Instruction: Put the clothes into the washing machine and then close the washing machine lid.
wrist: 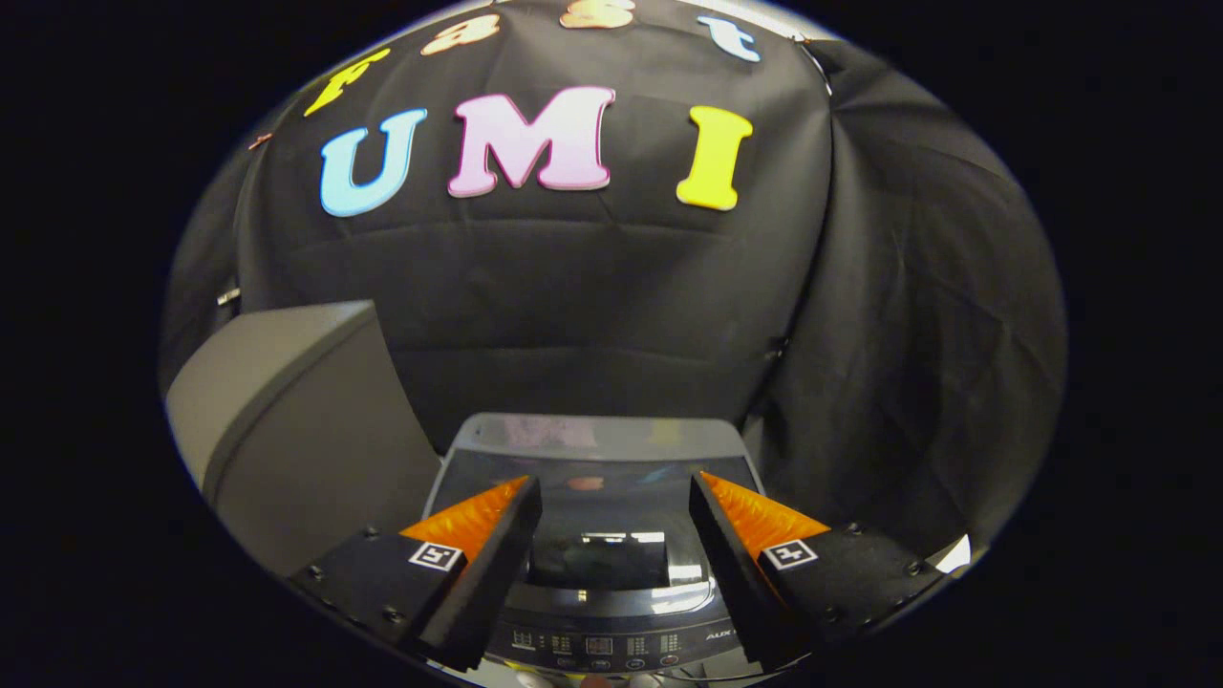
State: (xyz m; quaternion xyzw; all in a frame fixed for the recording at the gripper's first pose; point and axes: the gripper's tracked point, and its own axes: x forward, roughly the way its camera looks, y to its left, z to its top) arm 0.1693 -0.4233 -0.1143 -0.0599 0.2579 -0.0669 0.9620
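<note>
Dark, glossy glass covers the washing machine lid (597,521), which lies flat and closed on the washing machine (597,583), seen from above and in front between the two fingers. The tongs (614,497) are spread wide with nothing between them but air; they hang over the front part of the machine, one fingertip over each side of the lid, touching nothing. Just below the lid runs the control panel (597,645), a curved dark strip with small pale markings, a little display and a row of buttons; a few pale letters sit at its right end, too small and cut off to read. Each finger carries a small square black-and-white marker (436,555) on its upper face. The grey rear edge of the machine (592,432) reflects some light. To the left of the machine stands a tall grey cabinet (296,420) with a plain, slanted top, close beside it. Black cloth (592,287) hangs in folds behind and to the right, closing in the booth. No clothes can be made out through the lid.
</note>
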